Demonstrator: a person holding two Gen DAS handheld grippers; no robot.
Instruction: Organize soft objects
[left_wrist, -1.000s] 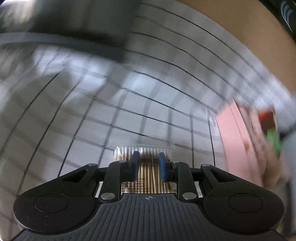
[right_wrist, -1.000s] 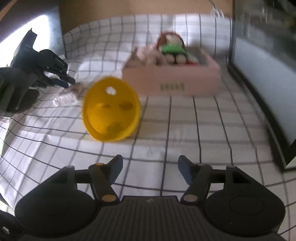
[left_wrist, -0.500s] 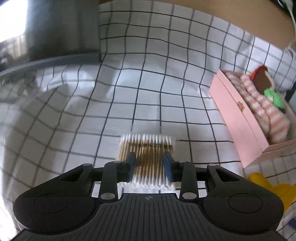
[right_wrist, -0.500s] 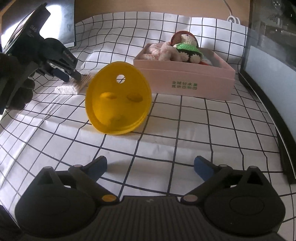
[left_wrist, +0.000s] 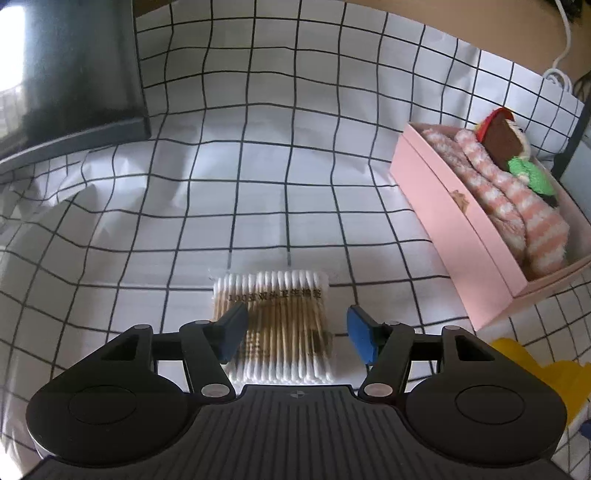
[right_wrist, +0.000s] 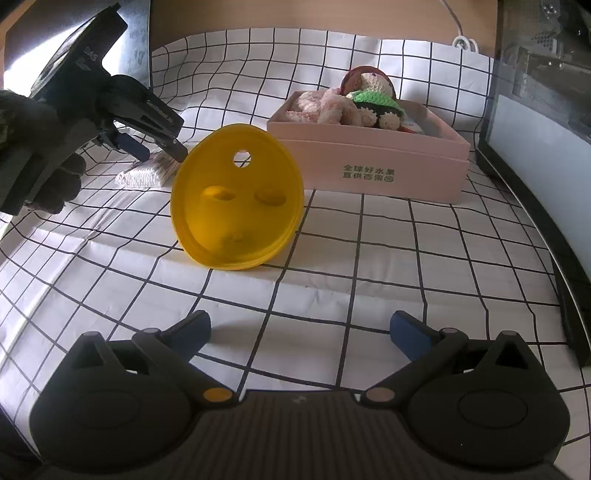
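A flat pack of cotton swabs lies on the checked cloth under my left gripper. Its jaws are opening and stand either side of the pack without pressing it. A pink box at the right holds striped fluffy socks and a crocheted doll. In the right wrist view a yellow egg-shaped plastic shell stands on its edge in front of the pink box. My right gripper is wide open and empty, short of the shell. The left gripper hovers over the swab pack.
A gloved hand holds the left gripper. A dark panel stands at the back left and a dark cabinet lines the right side. A white cable hangs over the cloth's far edge.
The left jaws have spread apart off the swab pack, which now rests on the cloth. The right jaws have widened fully. Both views have steadied.
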